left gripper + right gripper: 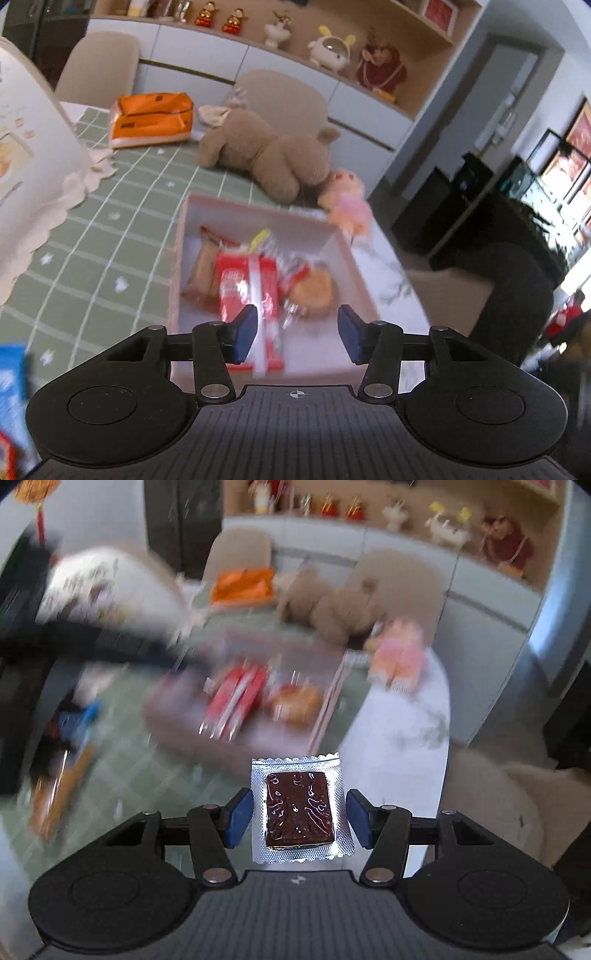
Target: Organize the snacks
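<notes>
A pink open box (181, 258) sits on the green checked tablecloth (110, 240). It holds a red packet (240, 284), a brown packet (201, 273) and a round golden snack (314, 291). My left gripper (295, 334) hovers over the box's near end, open, with nothing between its blue pads. My right gripper (298, 818) is shut on a silver foil packet (297, 805) with a dark brown square inside, held above the table short of the box (325, 709). A dark blurred shape (92, 642) crosses the left of the right wrist view.
A brown plush bear (266, 155) and a pink plush toy (347, 199) lie just beyond the box. An orange tissue pack (151, 118) is further back. A white scalloped cover (29, 166) stands at left. Blue and orange packets (74, 716) lie left of the box.
</notes>
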Motion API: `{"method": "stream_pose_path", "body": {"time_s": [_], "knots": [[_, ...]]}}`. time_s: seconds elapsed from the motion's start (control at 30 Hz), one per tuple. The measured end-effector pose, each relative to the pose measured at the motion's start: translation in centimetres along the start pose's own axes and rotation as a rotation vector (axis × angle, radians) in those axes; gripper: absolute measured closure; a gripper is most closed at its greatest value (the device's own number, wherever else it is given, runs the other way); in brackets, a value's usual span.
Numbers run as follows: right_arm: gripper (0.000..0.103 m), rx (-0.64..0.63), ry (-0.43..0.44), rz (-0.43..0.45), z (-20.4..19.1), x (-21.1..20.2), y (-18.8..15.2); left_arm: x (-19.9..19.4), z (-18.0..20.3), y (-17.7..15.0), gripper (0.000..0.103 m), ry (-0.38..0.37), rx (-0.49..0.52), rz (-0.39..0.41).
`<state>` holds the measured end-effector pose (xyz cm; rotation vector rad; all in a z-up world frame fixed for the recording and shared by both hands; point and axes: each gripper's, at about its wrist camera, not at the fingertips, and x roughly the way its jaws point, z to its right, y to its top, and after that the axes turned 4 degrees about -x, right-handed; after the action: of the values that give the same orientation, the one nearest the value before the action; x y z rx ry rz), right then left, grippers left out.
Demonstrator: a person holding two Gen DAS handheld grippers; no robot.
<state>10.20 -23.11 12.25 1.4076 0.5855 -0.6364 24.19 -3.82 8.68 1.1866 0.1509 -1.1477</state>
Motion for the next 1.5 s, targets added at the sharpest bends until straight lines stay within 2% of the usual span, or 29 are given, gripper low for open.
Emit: {"method": "stream_pose_path", "body": {"time_s": [0.1,0.17,0.2,0.3,0.47,0.53,0.63,0.7,0.83,0.93,1.03,1.07,1.13,1.2,1.27,1.37,1.5], "knots": [[0.047,0.012,-0.041,0.101,-0.2,1.6,3.5,-1.8,-0.8,-1.9,0.05,0.004,0.0,-0.025],[0.042,0.026,-0.101,0.182,-0.5,3.7,5.5,-2.6,-1.3,-2.9,0.05,0.02,0.013,-0.036],[0.039,0.034,-0.119,0.194,-0.5,4.9,6.2,-3.0,-1.6,-3.4,0.05,0.033,0.023,-0.041],[0.038,0.036,-0.081,0.105,-1.0,8.3,7.3,-4.0,-2.9,-4.5,0.05,0.082,0.021,-0.062],[0.038,-0.023,-0.007,0.037,-3.5,8.4,4.8,-6.0,-5.6,-5.2,0.05,0.165,-0.054,-0.036],[0.037,-0.049,0.009,0.015,-4.4,8.0,3.4,-7.0,-6.4,-5.3,0.05,0.225,-0.065,0.0],[0.036,-0.052,0.038,-0.016,-4.9,7.1,1.6,-8.3,-7.2,-5.8,0.051,0.362,-0.077,0.02],[0.035,-0.048,0.058,-0.034,-5.2,6.3,0.2,-9.4,-7.7,-6.5,0.055,0.405,-0.112,0.018],[0.034,-0.082,0.086,-0.064,-5.7,5.0,-2.8,-11.1,-7.4,-9.4,0.056,0.41,-0.153,-0.007],[0.033,-0.101,0.115,-0.106,-6.3,5.0,-4.5,-10.1,-7.1,-11.3,0.056,0.414,-0.161,-0.073],[0.033,-0.109,0.133,-0.13,-6.9,4.9,-5.2,-8.9,-5.9,-12.3,0.058,0.403,-0.145,-0.062],[0.033,-0.112,0.139,-0.127,-7.1,4.7,-5.2,-8.7,-5.4,-12.6,0.06,0.372,-0.142,-0.063],[0.032,-0.129,0.14,-0.113,-7.4,4.4,-4.9,-8.3,-4.6,-12.9,0.075,0.254,-0.154,-0.086],[0.031,-0.144,0.138,-0.105,-7.8,4.2,-4.6,-8.1,-3.9,-13.3,0.075,0.188,-0.146,-0.106],[0.031,-0.148,0.15,-0.107,-7.9,4.3,-4.4,-8.3,-3.4,-13.7,0.075,0.194,-0.125,-0.11],[0.031,-0.142,0.197,-0.114,-8.5,4.4,-4.1,-9.0,-4.3,-14.1,0.075,0.224,-0.174,-0.109],[0.031,-0.164,0.313,-0.115,-10.5,4.7,-3.0,-11.4,-6.1,-14.2,0.075,0.326,-0.238,-0.053]]}}
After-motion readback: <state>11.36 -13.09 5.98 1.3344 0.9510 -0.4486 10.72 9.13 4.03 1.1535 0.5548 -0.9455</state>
